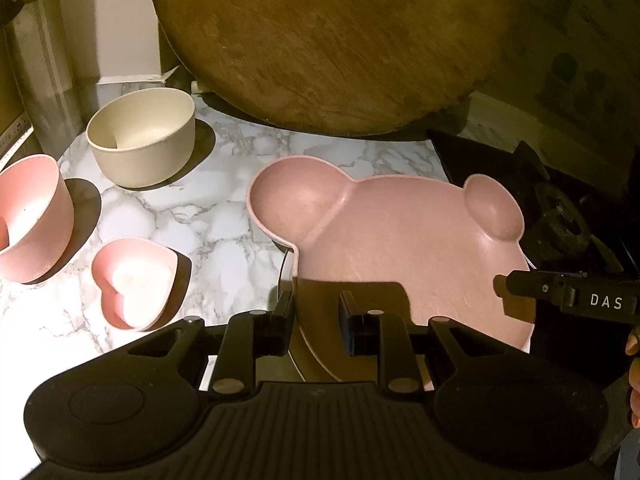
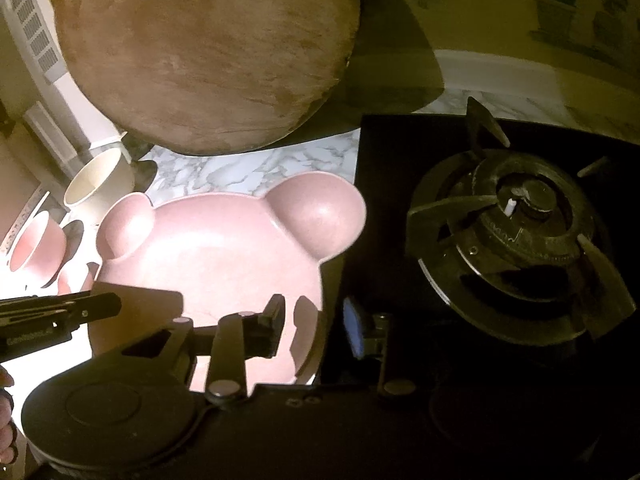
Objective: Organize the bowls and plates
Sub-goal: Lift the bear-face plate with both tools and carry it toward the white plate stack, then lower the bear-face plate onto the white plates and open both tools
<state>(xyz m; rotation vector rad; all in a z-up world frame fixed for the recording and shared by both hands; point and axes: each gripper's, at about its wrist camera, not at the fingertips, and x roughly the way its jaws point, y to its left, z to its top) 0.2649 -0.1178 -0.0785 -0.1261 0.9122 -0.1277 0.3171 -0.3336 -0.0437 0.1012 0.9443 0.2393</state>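
A pink bear-shaped plate (image 1: 396,236) lies on the marble counter (image 1: 224,152); it also shows in the right wrist view (image 2: 216,248). My left gripper (image 1: 316,316) is open, its jaws astride the plate's near left rim. My right gripper (image 2: 314,326) is open, astride the plate's near right rim; it shows as a black finger in the left view (image 1: 520,286). A cream bowl (image 1: 142,136), a pink bowl (image 1: 32,220) and a small pink heart-shaped bowl (image 1: 134,282) stand to the left.
A large round wooden board (image 1: 332,40) leans against the back wall. A black gas hob with a burner (image 2: 516,240) lies just right of the plate. A white box (image 1: 124,20) stands at the back left.
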